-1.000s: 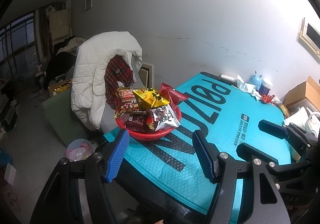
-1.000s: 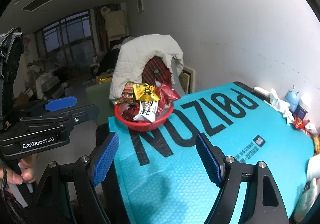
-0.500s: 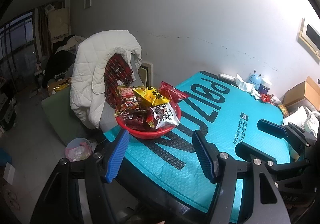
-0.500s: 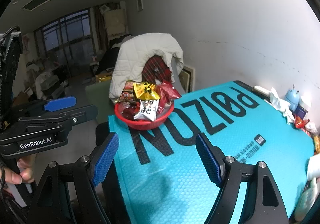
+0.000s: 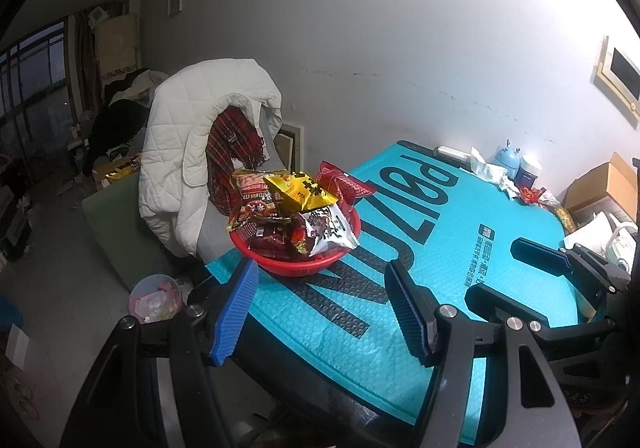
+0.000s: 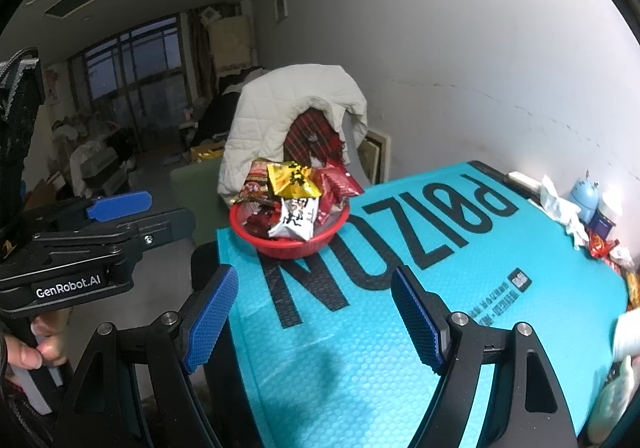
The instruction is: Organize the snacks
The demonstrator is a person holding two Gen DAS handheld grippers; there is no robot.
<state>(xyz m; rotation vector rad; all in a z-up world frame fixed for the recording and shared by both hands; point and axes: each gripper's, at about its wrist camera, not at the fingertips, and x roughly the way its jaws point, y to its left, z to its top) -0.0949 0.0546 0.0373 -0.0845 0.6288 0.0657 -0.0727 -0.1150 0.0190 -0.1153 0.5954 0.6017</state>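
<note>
On the far corner of the table (image 5: 460,248), which is covered by a teal bubble mat with big black letters, sits a red bowl (image 5: 296,266) heaped with snack packets (image 5: 288,216): a gold one on top, red ones around it, and a white packet leaning over the near rim. The bowl rests right at the mat's edge, with the printed letters running off beside it.

Behind the bowl a chair carries a white quilted jacket (image 5: 192,152) with a red plaid scarf (image 5: 234,152) hanging inside it. Along the wall end of the table there is small clutter (crumpled tissue, a pale blue figure, a jar, some wrappers) beside a cardboard box (image 5: 604,184).

Both pairs of tongs hang short of the bowl, near the table's front edge. The left tongs (image 5: 322,310) stand apart, blue pads facing each other with nothing between them; they also show at the left edge of the right camera's view, held by a person's hand (image 6: 30,348). The right tongs (image 6: 314,314) are likewise spread with nothing gripped, the teal mat showing in the gap. On the floor below the table corner sits a small pink bin (image 5: 154,298).
</note>
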